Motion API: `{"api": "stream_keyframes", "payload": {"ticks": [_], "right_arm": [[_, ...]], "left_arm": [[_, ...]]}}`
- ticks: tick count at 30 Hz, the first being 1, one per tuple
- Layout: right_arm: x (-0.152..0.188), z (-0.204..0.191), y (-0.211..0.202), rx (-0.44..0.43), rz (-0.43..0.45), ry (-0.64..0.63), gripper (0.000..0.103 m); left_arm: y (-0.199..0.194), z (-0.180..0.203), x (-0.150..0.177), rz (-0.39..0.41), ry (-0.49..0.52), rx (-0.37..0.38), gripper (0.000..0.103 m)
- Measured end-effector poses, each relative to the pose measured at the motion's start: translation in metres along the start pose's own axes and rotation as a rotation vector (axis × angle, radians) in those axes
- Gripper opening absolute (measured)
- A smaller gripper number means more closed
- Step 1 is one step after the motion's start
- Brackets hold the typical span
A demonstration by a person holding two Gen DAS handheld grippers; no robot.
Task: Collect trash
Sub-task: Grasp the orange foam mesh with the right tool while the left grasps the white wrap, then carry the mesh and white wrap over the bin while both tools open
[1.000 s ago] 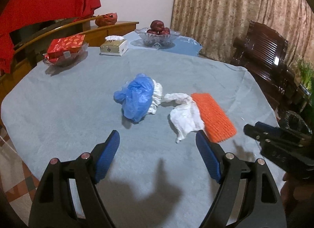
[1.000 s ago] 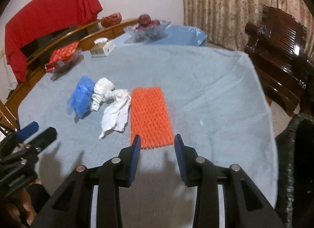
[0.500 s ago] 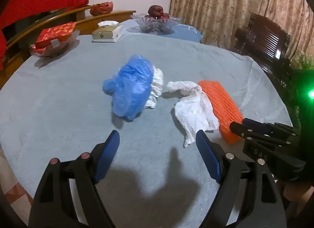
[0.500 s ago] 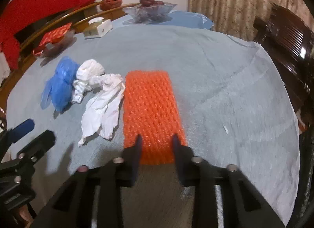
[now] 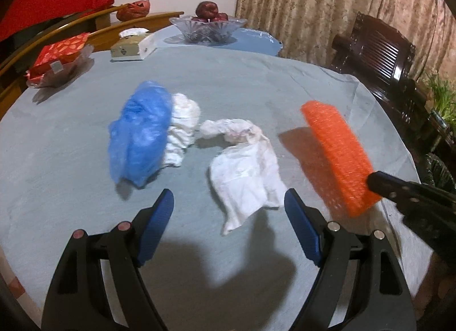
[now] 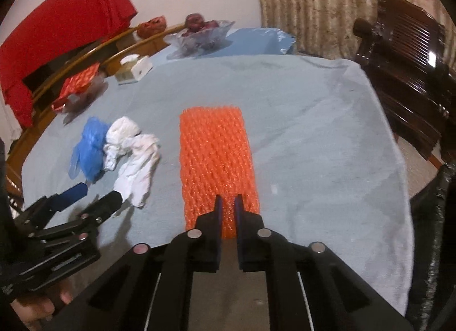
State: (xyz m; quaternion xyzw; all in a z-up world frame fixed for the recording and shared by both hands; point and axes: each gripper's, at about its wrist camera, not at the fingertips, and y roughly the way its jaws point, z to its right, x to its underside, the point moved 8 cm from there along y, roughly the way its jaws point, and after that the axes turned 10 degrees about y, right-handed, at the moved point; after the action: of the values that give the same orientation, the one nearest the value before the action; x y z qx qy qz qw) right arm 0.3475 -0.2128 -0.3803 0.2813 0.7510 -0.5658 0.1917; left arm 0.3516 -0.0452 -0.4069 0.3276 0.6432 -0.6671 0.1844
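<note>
The round worktop (image 5: 233, 80) wore a pale blue cloth. On it lay a crumpled blue plastic bag (image 5: 139, 134), two white paper wads (image 5: 182, 125) (image 5: 245, 165), a tissue box (image 5: 132, 47), a glass fruit bowl (image 5: 208, 27) and a dish of red packets (image 5: 57, 63).

Both wrist cams sit low and close, angled down across the surface (image 5: 256, 80). Left one's further left. They share the trash pile (image 6: 128, 148).
</note>
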Motion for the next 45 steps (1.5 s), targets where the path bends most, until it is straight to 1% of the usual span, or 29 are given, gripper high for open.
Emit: {"api": "stream_keyframes", "payload": {"ticks": [6, 8, 10, 11, 12, 13, 14, 16, 23, 28, 34, 40, 44, 45], "right_arm": [[0.0, 0.022, -0.007, 0.002, 0.007, 0.036, 0.008], [0.0, 0.025, -0.007, 0.002, 0.005, 0.04, 0.008], [0.001, 0.027, -0.007, 0.002, 0.003, 0.045, 0.008], [0.001, 0.027, -0.008, 0.003, 0.004, 0.045, 0.008], [0.001, 0.028, -0.008, 0.002, 0.004, 0.046, 0.008], [0.002, 0.028, -0.009, 0.002, 0.005, 0.046, 0.008], [0.002, 0.027, -0.01, 0.003, 0.008, 0.044, 0.008], [0.002, 0.028, -0.013, 0.003, 0.011, 0.045, 0.008], [0.0, 0.026, -0.03, 0.004, 0.033, 0.039, 0.008], [-0.006, 0.027, -0.048, 0.004, 0.059, 0.042, 0.008], [-0.01, 0.034, -0.08, 0.018, 0.102, 0.044, 0.008], [-0.008, 0.059, -0.117, 0.047, 0.143, 0.075, 0.008], [-0.004, 0.082, -0.148, 0.078, 0.179, 0.087, 0.008], [-0.003, 0.087, -0.154, 0.083, 0.185, 0.091, 0.008]], "left_arm": [[0.021, 0.011, -0.004, -0.037, 0.013, -0.005, 0.078], [0.029, 0.011, -0.004, -0.059, 0.01, -0.01, 0.075], [0.034, 0.011, -0.001, -0.083, -0.006, 0.018, 0.044], [0.035, 0.01, -0.001, -0.082, -0.01, 0.022, 0.04], [0.033, 0.01, -0.002, -0.071, -0.011, 0.024, 0.024], [0.031, 0.011, -0.003, -0.064, -0.006, 0.027, 0.017], [0.029, 0.011, -0.004, -0.056, -0.003, 0.022, 0.014], [0.021, 0.012, -0.008, -0.034, 0.002, 0.024, 0.012], [-0.013, 0.02, -0.017, 0.032, 0.037, 0.017, 0.01], [-0.038, 0.027, -0.019, 0.055, 0.042, 0.03, 0.01], [-0.064, 0.044, -0.024, 0.084, 0.052, 0.05, 0.01], [-0.095, 0.073, -0.03, 0.124, 0.072, 0.07, 0.01], [-0.112, 0.1, -0.033, 0.138, 0.085, 0.095, 0.01], [-0.118, 0.113, -0.034, 0.144, 0.096, 0.109, 0.01]]}}
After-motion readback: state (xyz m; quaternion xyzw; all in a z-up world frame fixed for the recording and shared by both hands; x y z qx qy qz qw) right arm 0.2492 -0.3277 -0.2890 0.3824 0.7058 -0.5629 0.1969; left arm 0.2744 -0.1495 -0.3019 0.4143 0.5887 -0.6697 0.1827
